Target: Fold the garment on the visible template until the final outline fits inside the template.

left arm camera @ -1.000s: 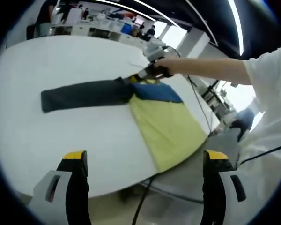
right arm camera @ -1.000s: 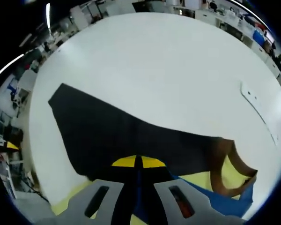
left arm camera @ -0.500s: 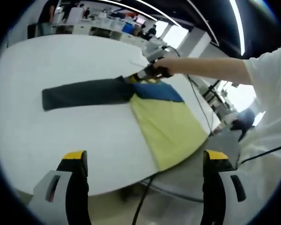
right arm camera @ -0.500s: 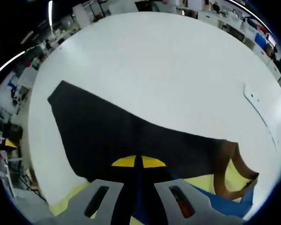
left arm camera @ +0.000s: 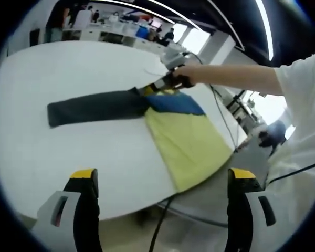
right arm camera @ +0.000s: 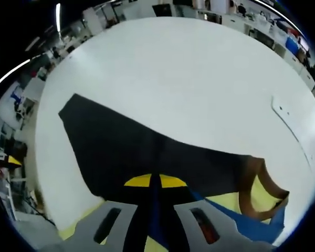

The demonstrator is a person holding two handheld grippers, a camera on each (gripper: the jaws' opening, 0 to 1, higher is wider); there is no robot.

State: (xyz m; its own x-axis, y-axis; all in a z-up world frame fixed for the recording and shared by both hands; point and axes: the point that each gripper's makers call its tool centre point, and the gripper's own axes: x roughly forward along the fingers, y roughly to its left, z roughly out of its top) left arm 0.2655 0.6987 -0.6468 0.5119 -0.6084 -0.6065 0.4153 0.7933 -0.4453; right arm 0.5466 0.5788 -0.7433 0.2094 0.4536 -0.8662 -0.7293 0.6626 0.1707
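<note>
the dark charcoal cloth garment [left arm camera: 97,105] lies flat on the white round table [left arm camera: 52,152], one long narrow part stretching away from the pale yellow rectangular template sheet [left arm camera: 186,139], its other end overlapping the template's far corner where a blue patch [left arm camera: 176,103] shows. in the right gripper view the garment [right arm camera: 131,155] spreads out ahead of the jaws as a broad dark shape, with a tan lining or strap [right arm camera: 254,189] turned up at its edge beside the blue area [right arm camera: 252,220].

the fabric looks thin, soft and light; it should drape and slide easily on the smooth table, and it will wrinkle or drag rather than hold a crease by itself. judging by the layout, the best hold is at an edge or corner of the long part that lies off the template, so it can be carried over onto the yellow sheet.

the right gripper [right arm camera: 154,184] has its yellow-tipped jaws pressed together with the dark cloth pinched between them at the garment's edge over the template; it appears in the left gripper view [left arm camera: 160,84], held by a hand [left arm camera: 186,73]. the left gripper [left arm camera: 160,178] hangs well back from the table edge, jaws spread wide, holding nothing.
</note>
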